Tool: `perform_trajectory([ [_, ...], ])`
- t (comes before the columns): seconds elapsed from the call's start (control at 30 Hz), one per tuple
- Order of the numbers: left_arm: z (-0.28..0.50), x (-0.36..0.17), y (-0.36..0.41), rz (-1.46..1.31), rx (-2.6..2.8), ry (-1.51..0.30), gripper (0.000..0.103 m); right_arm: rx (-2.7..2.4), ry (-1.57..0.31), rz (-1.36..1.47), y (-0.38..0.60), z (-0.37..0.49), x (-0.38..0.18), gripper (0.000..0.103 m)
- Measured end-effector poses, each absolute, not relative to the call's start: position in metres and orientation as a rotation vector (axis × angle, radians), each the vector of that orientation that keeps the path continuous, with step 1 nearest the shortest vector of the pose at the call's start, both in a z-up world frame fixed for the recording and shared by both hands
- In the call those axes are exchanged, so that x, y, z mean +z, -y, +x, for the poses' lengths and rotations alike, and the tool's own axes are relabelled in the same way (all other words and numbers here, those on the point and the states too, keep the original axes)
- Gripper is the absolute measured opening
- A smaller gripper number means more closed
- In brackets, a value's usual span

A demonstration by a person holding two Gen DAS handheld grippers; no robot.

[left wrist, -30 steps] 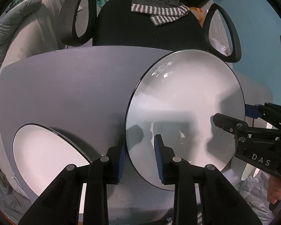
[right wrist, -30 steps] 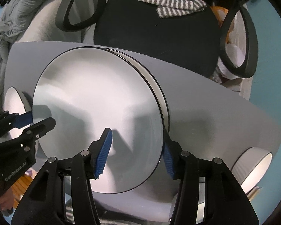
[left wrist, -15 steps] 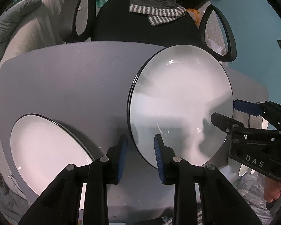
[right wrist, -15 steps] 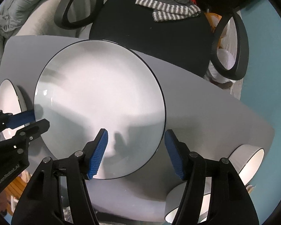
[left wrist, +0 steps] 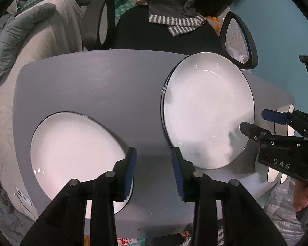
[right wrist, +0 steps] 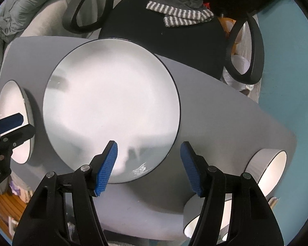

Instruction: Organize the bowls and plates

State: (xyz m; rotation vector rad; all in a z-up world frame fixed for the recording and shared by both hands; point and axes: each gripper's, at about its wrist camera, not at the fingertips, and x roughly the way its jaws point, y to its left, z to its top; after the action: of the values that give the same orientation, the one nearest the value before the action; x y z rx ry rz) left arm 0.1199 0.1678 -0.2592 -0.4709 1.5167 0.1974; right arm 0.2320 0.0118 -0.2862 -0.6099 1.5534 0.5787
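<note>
A stack of white plates with black rims (left wrist: 207, 110) lies on the grey table (left wrist: 92, 86); it also shows in the right wrist view (right wrist: 110, 110). A single white plate (left wrist: 71, 149) lies to the left, seen also in the right wrist view (right wrist: 12, 119). My left gripper (left wrist: 154, 170) is open and empty, above bare table between the two. My right gripper (right wrist: 148, 164) is open and empty over the stack's near right edge; it shows from the side in the left wrist view (left wrist: 256, 123). Two white bowls (right wrist: 267, 172) (right wrist: 207, 219) stand at the right.
A black office chair (right wrist: 164, 26) with a striped grey cloth (right wrist: 180, 14) stands behind the table. Grey bedding (left wrist: 20, 41) lies to the left. A teal wall (right wrist: 287, 61) is on the right. The table's near edge (left wrist: 154, 233) is just below the left gripper.
Both grippers have opened and pulled back towards me. The plate they held tilted up now lies flat on the stack. The left gripper has shifted left, off the plate's rim.
</note>
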Motion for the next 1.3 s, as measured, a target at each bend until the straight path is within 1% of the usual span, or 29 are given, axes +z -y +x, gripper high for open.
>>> perform_trajectory([
  [0.17,0.097,-0.25,-0.178,-0.474,0.211,-1.496,0.039,0.598,-1.543,-0.593,-0.013,0.22,-0.276,0.064],
  [0.23,0.089,-0.248,-0.182,-0.468,0.224,-1.491,0.042,0.609,-1.537,-0.588,-0.015,0.215,-0.272,0.064],
  [0.57,0.035,-0.243,-0.205,-0.445,0.253,-1.486,0.043,0.669,-1.518,-0.599,-0.031,0.182,-0.255,0.064],
  [0.77,0.001,-0.242,-0.227,-0.486,0.282,-1.467,0.049,0.728,-1.503,-0.624,-0.05,0.157,-0.247,0.064],
  [0.97,-0.02,-0.243,-0.258,-0.535,0.344,-1.434,0.053,0.768,-1.497,-0.657,-0.073,0.14,-0.25,0.064],
  [1.1,-0.031,-0.247,-0.281,-0.561,0.374,-1.425,0.059,0.807,-1.513,-0.635,-0.091,0.132,-0.253,0.064],
  [1.3,-0.039,-0.268,-0.308,-0.609,0.397,-1.442,0.059,0.868,-1.547,-0.58,-0.118,0.123,-0.266,0.064],
])
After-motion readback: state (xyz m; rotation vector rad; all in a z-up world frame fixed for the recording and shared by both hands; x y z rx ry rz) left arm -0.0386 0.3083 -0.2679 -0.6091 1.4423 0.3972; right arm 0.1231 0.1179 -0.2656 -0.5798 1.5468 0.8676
